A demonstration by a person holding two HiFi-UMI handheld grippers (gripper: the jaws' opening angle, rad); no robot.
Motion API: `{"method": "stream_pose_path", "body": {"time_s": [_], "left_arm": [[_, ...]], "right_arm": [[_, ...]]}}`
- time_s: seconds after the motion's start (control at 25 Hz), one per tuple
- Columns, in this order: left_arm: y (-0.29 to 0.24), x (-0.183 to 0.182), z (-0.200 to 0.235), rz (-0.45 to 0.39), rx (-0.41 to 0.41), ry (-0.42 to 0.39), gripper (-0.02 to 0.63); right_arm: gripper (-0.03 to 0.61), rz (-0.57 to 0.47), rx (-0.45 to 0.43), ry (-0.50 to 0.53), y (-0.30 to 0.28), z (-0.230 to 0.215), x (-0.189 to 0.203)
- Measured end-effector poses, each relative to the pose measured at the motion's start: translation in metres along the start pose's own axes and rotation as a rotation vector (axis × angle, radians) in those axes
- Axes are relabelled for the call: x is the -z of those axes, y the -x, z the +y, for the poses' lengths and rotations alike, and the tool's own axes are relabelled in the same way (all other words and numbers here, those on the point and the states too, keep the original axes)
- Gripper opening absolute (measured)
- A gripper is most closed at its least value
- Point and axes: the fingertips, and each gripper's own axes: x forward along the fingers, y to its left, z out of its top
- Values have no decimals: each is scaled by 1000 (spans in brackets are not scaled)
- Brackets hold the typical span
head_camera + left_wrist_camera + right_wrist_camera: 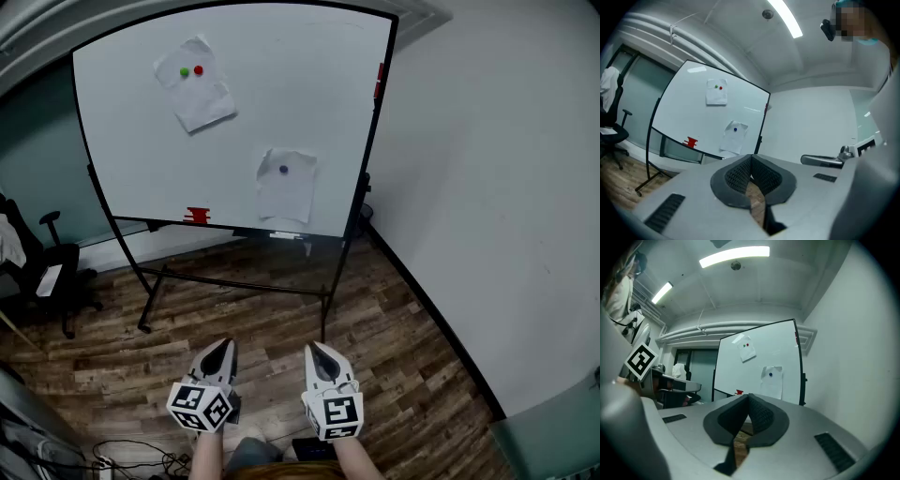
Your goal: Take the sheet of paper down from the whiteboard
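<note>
A whiteboard [122, 141] on a wheeled stand faces me across the wood floor. Two sheets of paper hang on it. The upper sheet [202, 101] is held by a green magnet [185, 71] and a red magnet [198, 69]. A lower sheet [284, 192] is pinned by one blue magnet [283, 170]. Both sheets also show in the left gripper view, upper sheet [716, 93] and lower sheet [732, 139], and in the right gripper view, upper sheet [746, 350] and lower sheet [771, 380]. My left gripper [228, 344] and right gripper [312, 348] hang low, well short of the board, both shut on nothing.
A small red object [198, 216] and a white eraser [285, 234] rest on the board's tray. A black office chair [56, 272] stands at the left, and cables [122, 454] lie near my feet. A white wall [487, 187] runs along the right.
</note>
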Motion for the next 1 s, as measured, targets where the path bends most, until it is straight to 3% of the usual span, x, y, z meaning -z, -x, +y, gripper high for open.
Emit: {"method": "stream_pose_path", "body": {"time_s": [0.44, 0.52, 0.64, 1.0], "left_arm": [[1, 0, -19, 12, 25, -20, 26], [-2, -1, -25, 11, 45, -9, 138], [-6, -2, -29, 11, 29, -21, 146], [-47, -7, 1, 12, -47, -30, 144]], "right_arm": [[12, -48, 7, -8, 15, -5, -3], [16, -56, 5, -20, 17, -9, -3], [152, -35, -28, -16, 14, -11, 0], [144, -49, -21, -13, -28, -33, 4]]}}
